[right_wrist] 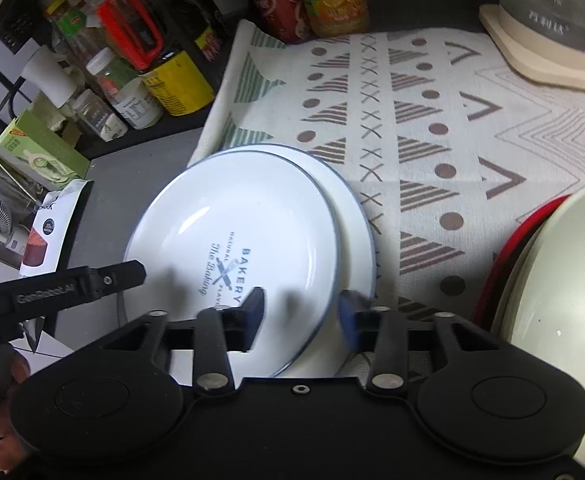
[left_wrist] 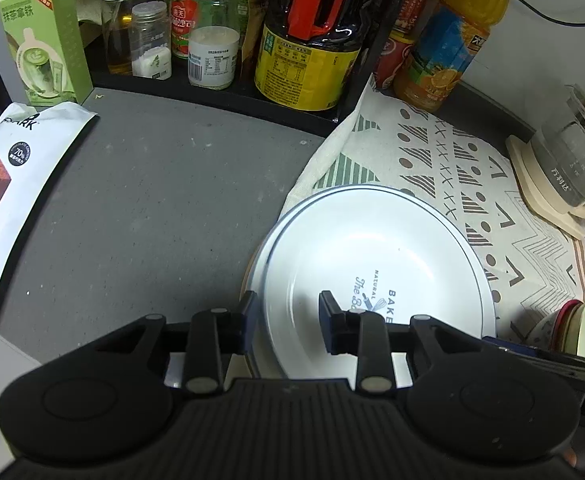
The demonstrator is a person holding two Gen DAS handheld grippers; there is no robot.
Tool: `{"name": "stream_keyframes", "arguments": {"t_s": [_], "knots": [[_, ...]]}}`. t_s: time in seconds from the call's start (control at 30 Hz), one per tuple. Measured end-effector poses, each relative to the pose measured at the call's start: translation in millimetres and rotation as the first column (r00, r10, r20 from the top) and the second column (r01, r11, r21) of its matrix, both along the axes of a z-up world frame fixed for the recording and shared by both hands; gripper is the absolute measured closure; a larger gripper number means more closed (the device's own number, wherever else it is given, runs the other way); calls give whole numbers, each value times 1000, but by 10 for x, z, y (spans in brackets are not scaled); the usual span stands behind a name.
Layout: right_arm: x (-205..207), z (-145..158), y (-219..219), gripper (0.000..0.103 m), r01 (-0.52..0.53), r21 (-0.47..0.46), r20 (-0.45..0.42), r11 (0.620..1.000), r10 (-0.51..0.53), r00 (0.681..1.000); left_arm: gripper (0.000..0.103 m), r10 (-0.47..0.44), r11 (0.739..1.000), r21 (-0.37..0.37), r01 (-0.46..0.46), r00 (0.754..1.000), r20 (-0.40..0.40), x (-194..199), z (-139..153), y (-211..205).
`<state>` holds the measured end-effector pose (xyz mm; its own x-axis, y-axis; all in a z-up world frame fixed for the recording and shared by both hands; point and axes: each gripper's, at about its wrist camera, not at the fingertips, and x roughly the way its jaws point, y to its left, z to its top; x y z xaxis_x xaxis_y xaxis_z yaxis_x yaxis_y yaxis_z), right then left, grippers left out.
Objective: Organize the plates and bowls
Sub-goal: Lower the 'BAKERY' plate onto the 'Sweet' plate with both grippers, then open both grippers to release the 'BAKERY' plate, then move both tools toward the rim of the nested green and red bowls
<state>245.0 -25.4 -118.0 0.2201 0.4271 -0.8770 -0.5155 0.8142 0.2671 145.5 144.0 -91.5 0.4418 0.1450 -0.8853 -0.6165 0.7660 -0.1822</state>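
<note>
We straddle opposite rims of the top plate (right_wrist: 232, 236) with our left gripper (left_wrist: 288, 320) and right gripper (right_wrist: 302, 312), fingers wide, probably to centre it on the plate beneath (right_wrist: 358, 232), on the cloth's (right_wrist: 432, 128) edge.

left wrist: close above surface, facing shelf of bottles (left_wrist: 308, 40) | right wrist: close, facing patterned cloth (right_wrist: 432, 120) | shared: stacked plates (left_wrist: 372, 256) (right_wrist: 232, 236)

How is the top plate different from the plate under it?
The top plate has BAKERY printed on it; the bottom plate shows only a plain strip of rim. The top plate sits shifted left, so the bottom plate sticks out on the right. Both are white with a thin blue edge.
</note>
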Motion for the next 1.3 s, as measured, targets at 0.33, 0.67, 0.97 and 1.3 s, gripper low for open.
{"name": "stream_keyframes", "arguments": {"t_s": [0.33,0.67,0.97,1.3], "knots": [[-99,146,-80,55,5,-16,43,1000,-5,999,68,-17,1000,4,17,1000,-6,-9,-21,-114],[-219,400,-266,52,34,28,133,999,-37,990,66,-55,998,7,55,998,-4,-82,78,-302],[-402,594,-450,36,47,95,176,994,-64,982,29,-55,996,65,53,998,30,-241,304,-471],[-622,759,-698,0,71,159,259,985,-111,959,22,-16,1000,23,16,999,28,-367,512,-675]]}}
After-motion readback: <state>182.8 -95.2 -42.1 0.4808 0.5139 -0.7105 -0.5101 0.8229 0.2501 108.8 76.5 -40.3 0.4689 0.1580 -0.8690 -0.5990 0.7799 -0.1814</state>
